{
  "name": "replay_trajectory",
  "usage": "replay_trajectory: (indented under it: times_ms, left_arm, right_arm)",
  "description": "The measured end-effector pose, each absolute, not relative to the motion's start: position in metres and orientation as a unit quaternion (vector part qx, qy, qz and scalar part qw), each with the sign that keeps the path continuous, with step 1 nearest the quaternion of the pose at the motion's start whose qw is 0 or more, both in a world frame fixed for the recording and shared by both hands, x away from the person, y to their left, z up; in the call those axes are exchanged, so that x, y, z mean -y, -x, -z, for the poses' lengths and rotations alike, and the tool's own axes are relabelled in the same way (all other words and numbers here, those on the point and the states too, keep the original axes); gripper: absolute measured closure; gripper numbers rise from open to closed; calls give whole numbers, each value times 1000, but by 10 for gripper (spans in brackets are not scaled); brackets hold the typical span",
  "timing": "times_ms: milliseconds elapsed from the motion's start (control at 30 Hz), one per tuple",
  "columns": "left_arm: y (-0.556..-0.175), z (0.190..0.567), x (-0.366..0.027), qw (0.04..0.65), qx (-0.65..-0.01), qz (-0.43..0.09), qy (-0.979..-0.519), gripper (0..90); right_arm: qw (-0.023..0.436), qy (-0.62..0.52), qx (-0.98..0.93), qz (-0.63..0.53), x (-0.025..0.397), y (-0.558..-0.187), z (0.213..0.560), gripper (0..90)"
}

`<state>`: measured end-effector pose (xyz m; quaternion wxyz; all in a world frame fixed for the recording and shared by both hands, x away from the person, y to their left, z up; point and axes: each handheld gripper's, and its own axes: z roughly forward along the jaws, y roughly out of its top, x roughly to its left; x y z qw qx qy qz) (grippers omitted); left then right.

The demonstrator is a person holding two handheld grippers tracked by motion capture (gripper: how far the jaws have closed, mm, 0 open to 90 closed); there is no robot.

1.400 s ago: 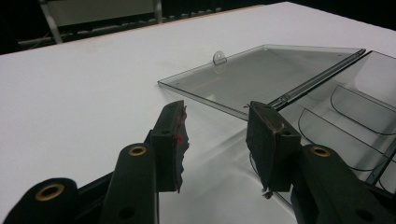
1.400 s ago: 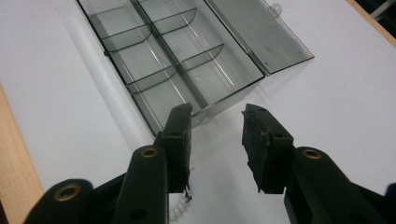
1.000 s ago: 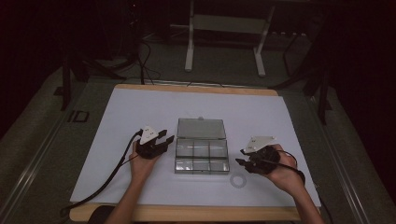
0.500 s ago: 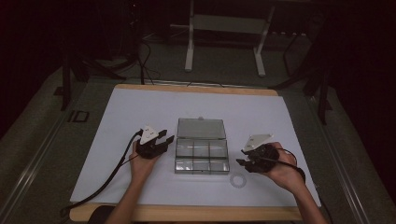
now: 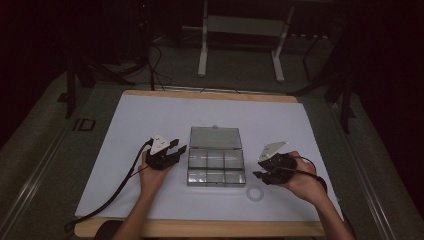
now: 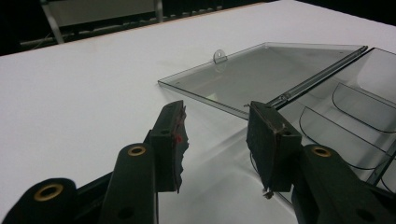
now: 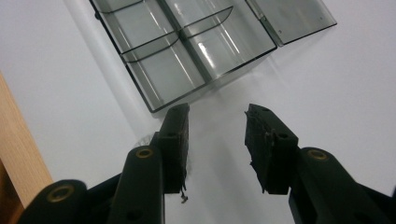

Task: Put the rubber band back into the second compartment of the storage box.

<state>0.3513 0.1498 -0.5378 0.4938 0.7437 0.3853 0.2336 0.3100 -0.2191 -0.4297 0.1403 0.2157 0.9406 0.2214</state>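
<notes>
Clear compartment box (image 5: 216, 162) lying open at tabletop (image 5: 125, 125) centre, lid flat behind, left tongs (image 5: 175, 151) jaws apart and empty beside its left edge, right tongs (image 5: 257, 175) likewise empty at its right, small ring (image 5: 255, 193) nearby.

In the left gripper view, the clear organizer box (image 6: 327, 88) runs off the right edge of the frame, so its far compartments are cut away. In the right gripper view the same box is cropped by the top edge, and a small ring (image 7: 147, 138) at centre left sits mostly behind the near jaw. In the high view that ring (image 5: 255, 192), below the box, is too small to identify, and both forearms leave the bottom edge.
</notes>
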Motion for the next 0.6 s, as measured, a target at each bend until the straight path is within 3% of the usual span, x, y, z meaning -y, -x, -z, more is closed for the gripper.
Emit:
replay_trajectory:
  times_ms: [600]
  left_arm:
    - [-351,538,-149,493,-386,-234,-744,572]
  right_arm:
    - [126,-209,-950,-196,217,-313,433,598]
